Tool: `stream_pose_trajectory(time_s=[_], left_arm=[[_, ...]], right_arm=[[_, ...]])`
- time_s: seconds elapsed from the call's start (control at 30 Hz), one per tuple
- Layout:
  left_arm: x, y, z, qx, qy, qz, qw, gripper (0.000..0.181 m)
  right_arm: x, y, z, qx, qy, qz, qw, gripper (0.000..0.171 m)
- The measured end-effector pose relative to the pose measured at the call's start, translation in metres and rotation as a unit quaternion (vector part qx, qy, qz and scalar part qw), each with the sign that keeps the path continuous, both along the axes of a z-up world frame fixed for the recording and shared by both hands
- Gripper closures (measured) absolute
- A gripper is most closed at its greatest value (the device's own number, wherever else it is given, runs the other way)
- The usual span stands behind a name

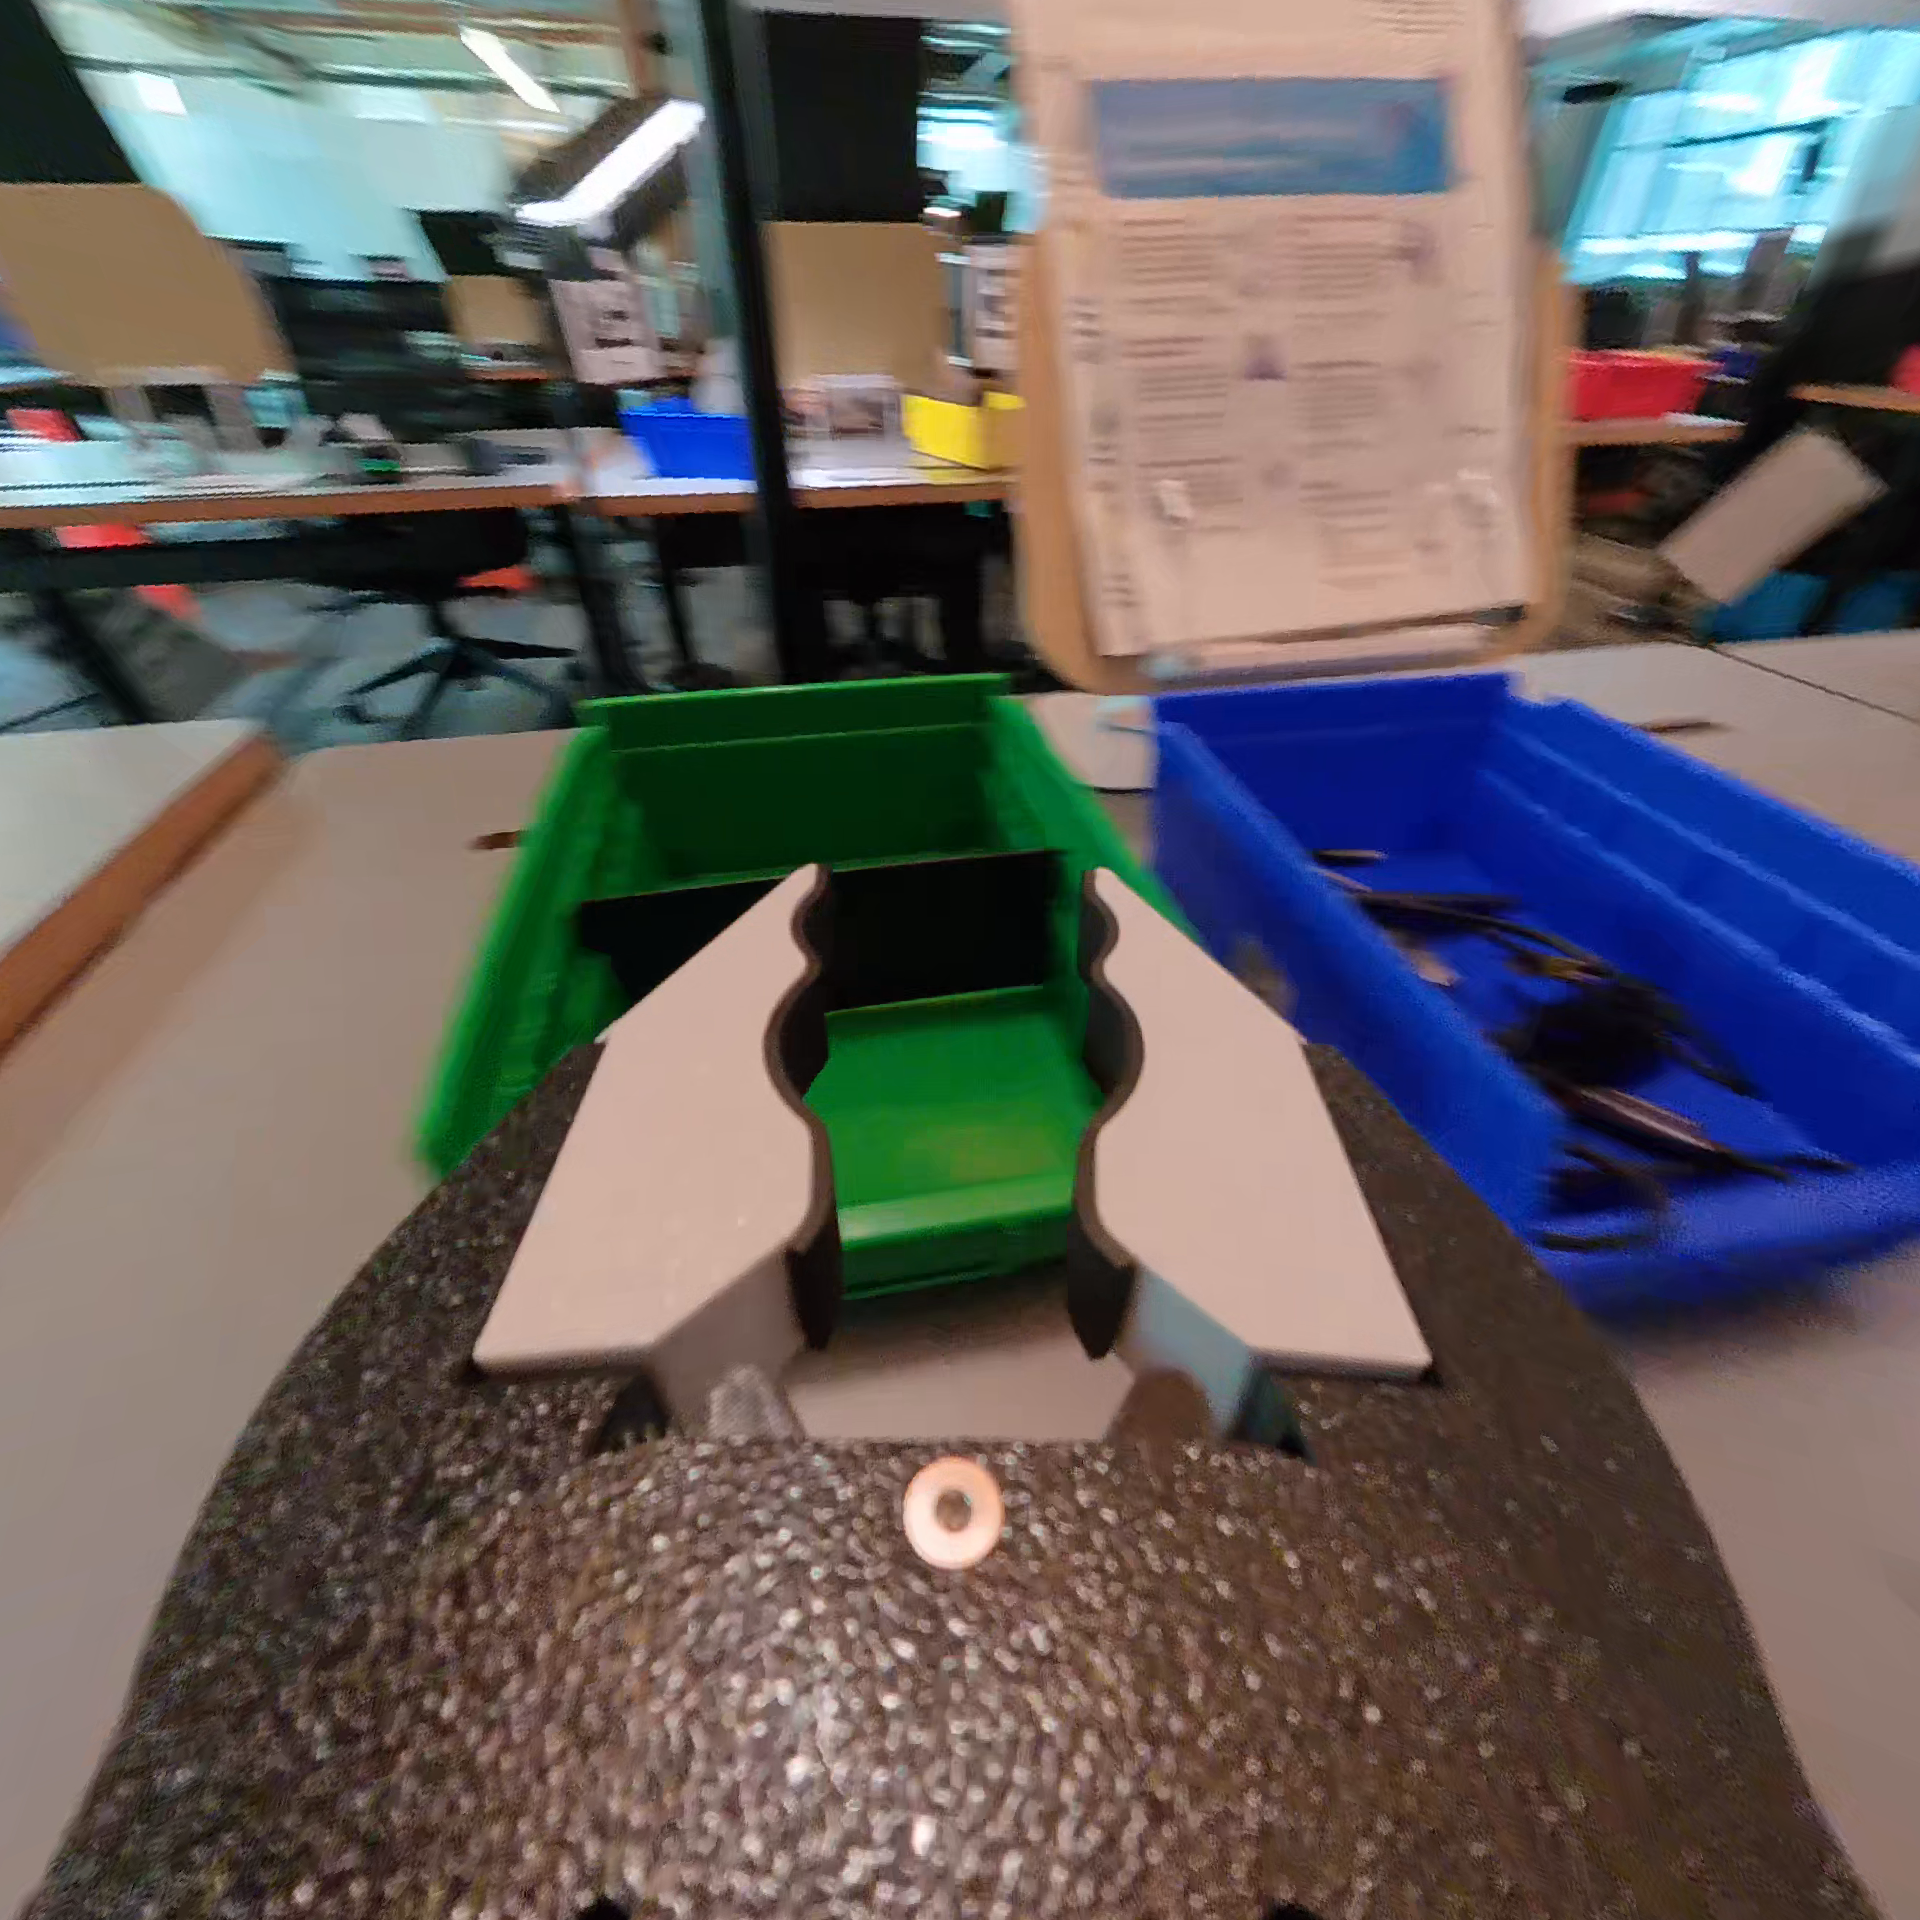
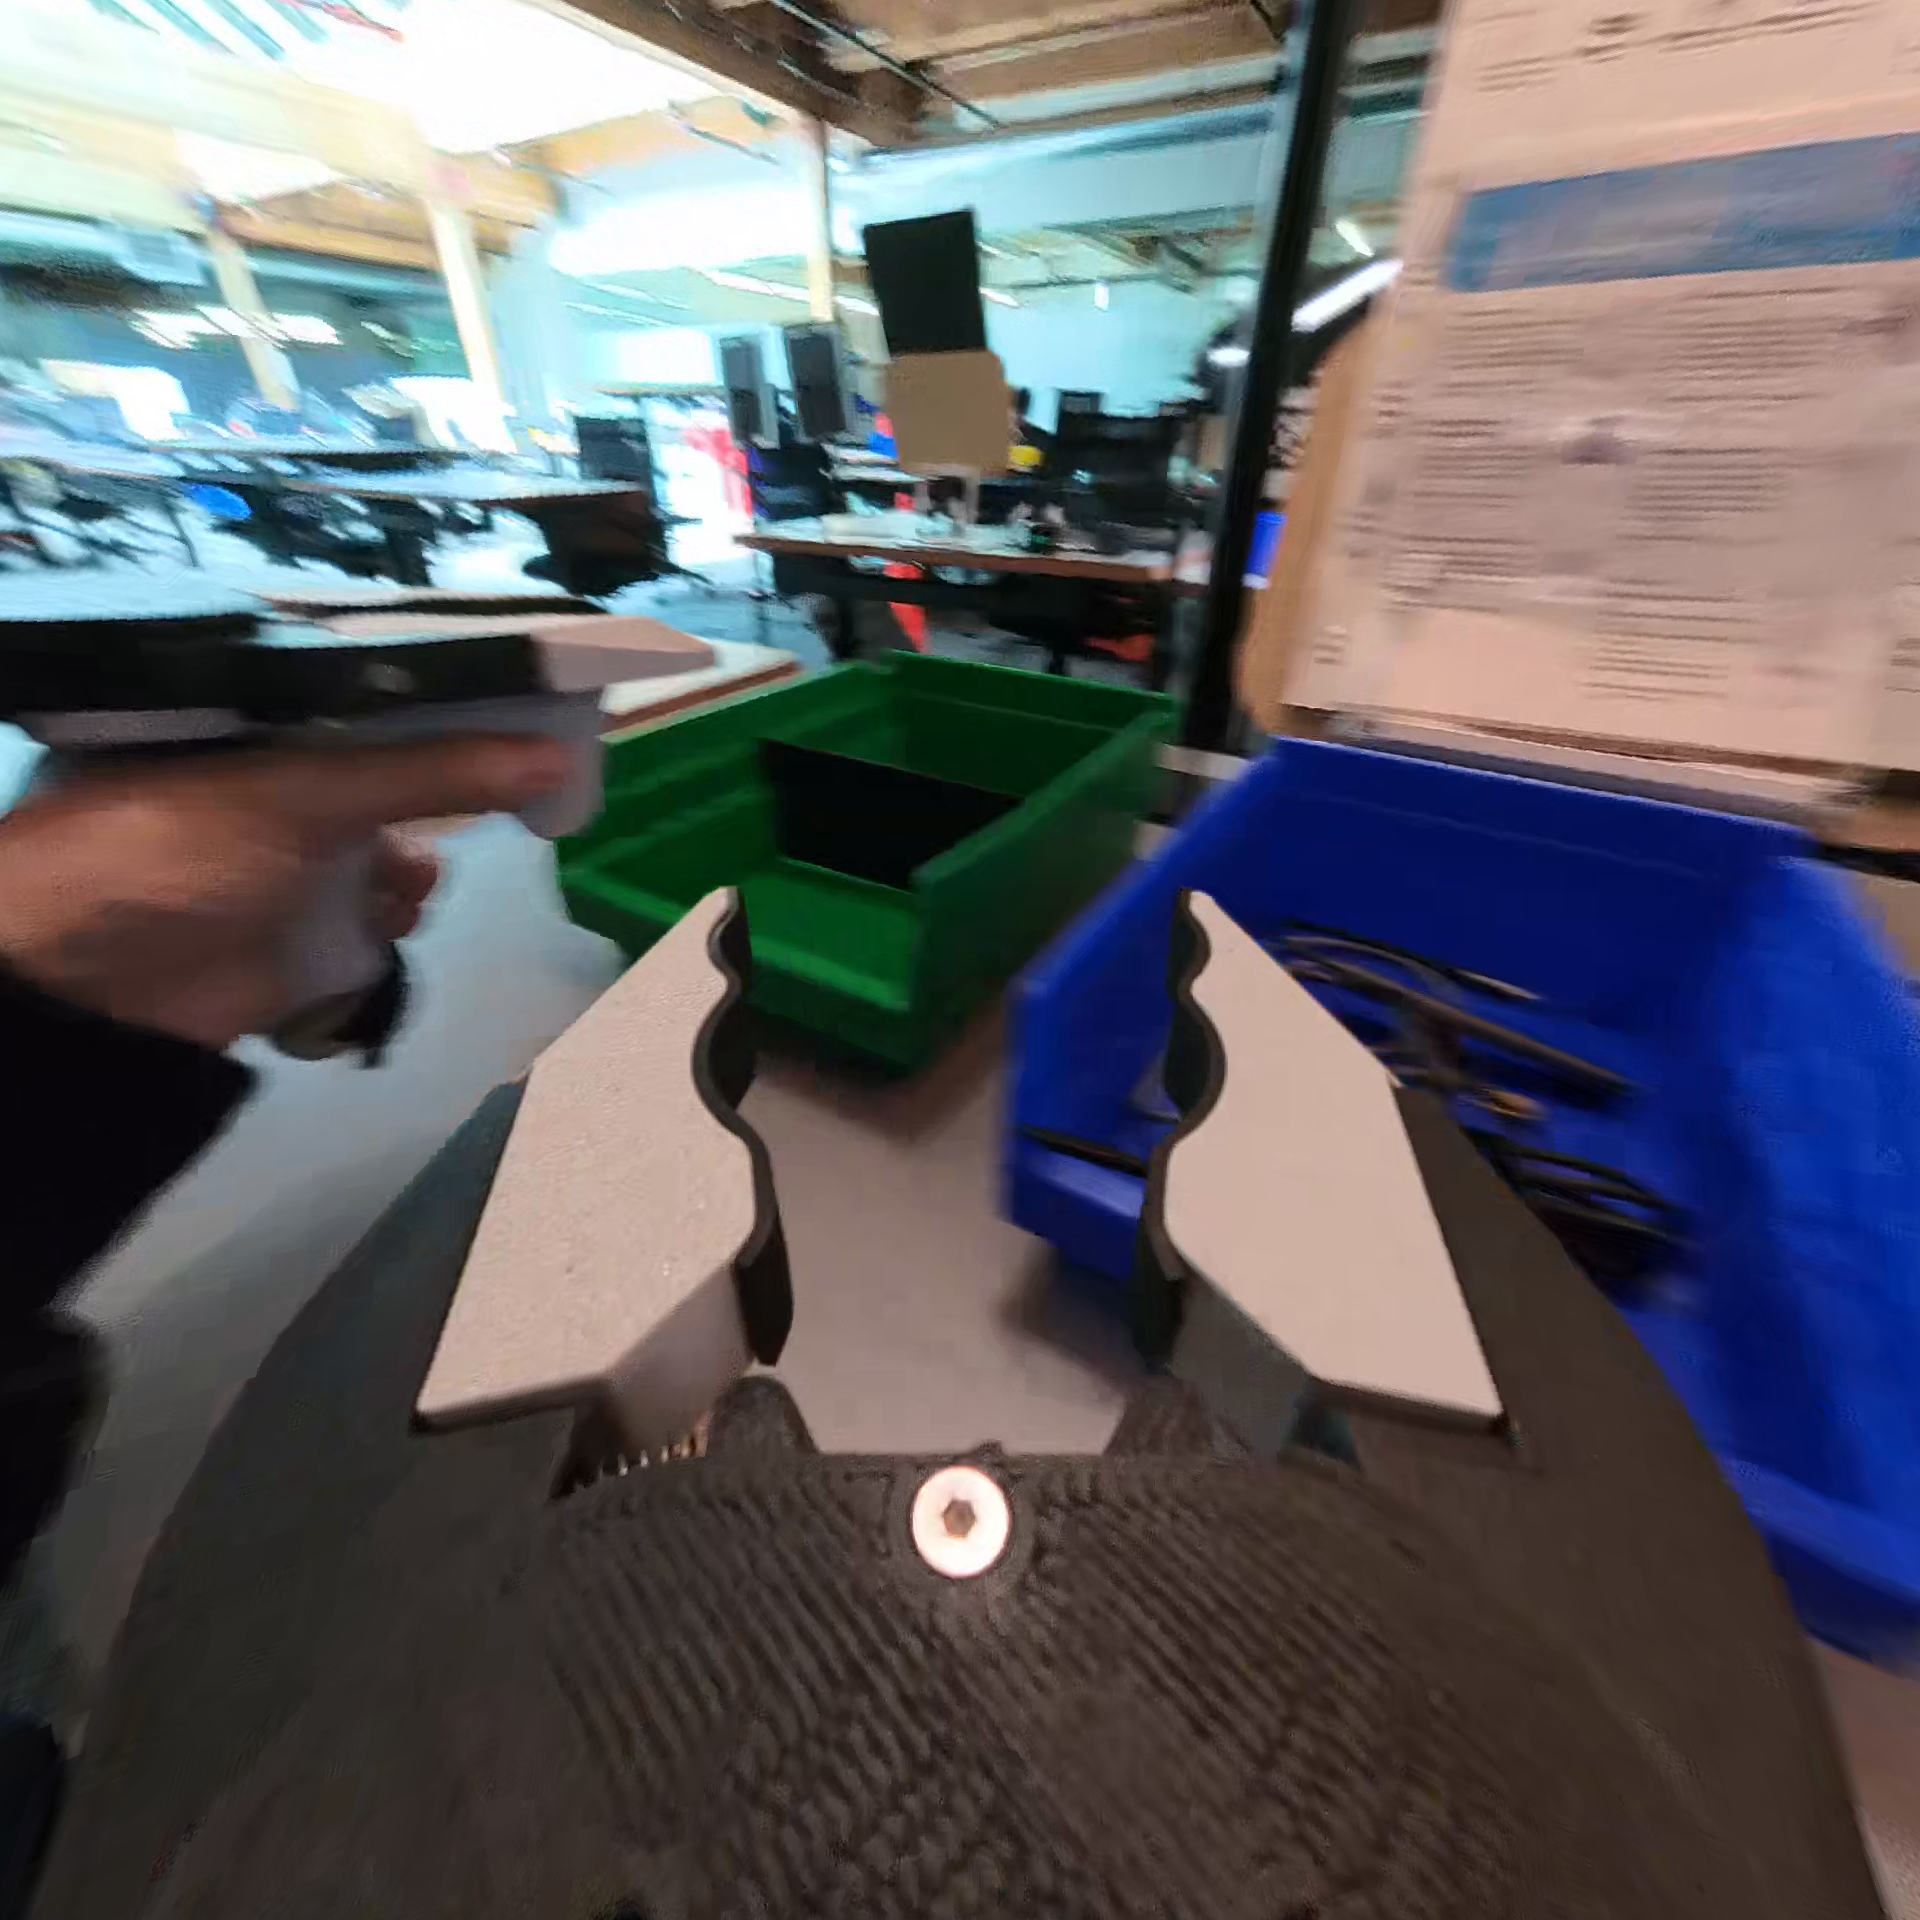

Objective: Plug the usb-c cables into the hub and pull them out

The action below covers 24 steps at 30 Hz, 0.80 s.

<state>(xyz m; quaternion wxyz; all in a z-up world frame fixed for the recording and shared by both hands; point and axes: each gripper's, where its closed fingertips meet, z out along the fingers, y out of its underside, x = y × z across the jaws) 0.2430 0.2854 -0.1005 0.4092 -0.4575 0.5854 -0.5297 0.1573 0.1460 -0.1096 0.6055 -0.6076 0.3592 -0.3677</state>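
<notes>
A blue bin [image 1: 1558, 790] on the table holds a tangle of black cables [image 1: 1590, 1049]. It also shows in the right wrist view [image 2: 1403, 862], with the cables [image 2: 1455, 1029] inside. A green bin [image 1: 790, 769] stands left of it, with a black divider and no contents that I can see. It shows in the right wrist view too [image 2: 831, 935]. My left gripper [image 1: 951, 883] is open and empty, pointing into the green bin. My right gripper [image 2: 961, 904] is open and empty, above the gap between the two bins. No hub is visible.
The left gripper [image 2: 582, 665] and the hand holding it [image 2: 229, 883] show at the left of the right wrist view. A cardboard board with printed sheets [image 1: 1278, 343] stands behind the blue bin. A black pole [image 1: 743, 343] rises behind the green bin. Both views are motion-blurred.
</notes>
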Motion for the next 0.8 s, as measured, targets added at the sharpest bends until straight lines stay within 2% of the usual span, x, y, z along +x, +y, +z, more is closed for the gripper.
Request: stream_pose_trajectory(time_s=[0.07,0.1,0.17,0.2,0.27,0.4,0.5,0.63,0.7,0.8], left_arm=[[0.008,0.048,-0.009,-0.001,-0.005,0.057,0.998,0.128],[0.011,0.064,-0.015,-0.004,-0.003,0.07,0.998,0.125],[0.016,0.085,-0.026,-0.022,-0.002,0.077,0.997,0.12],[0.018,0.09,-0.032,-0.03,0.001,0.072,0.997,0.118],[0.022,0.098,-0.043,-0.04,0.016,0.074,0.996,0.115],[0.033,0.106,-0.059,-0.03,0.032,0.085,0.995,0.114],[0.044,0.106,-0.079,-0.031,0.073,0.084,0.993,0.113],[0.052,0.108,-0.092,-0.04,0.083,0.087,0.992,0.124],[0.054,0.104,-0.092,-0.056,0.079,0.075,0.992,0.128],[0.054,0.106,-0.094,-0.052,0.077,0.075,0.993,0.153]], right_arm=[[0.004,0.049,-0.018,-0.005,0.012,0.019,1.0,0.1],[0.013,0.065,-0.032,-0.019,0.034,0.012,0.999,0.096],[0.036,0.08,-0.05,-0.01,0.065,-0.021,0.998,0.098],[0.045,0.085,-0.055,0.003,0.078,-0.03,0.997,0.106],[0.062,0.09,-0.056,0.018,0.08,-0.053,0.995,0.126],[0.088,0.086,-0.055,0.034,0.08,-0.095,0.992,0.139],[0.093,0.089,-0.054,0.05,0.087,-0.1,0.99,0.158],[0.105,0.086,-0.067,0.031,0.091,-0.124,0.988,0.155],[0.106,0.083,-0.072,0.029,0.087,-0.134,0.987,0.161],[0.097,0.077,-0.061,0.025,0.053,-0.151,0.987,0.164]])
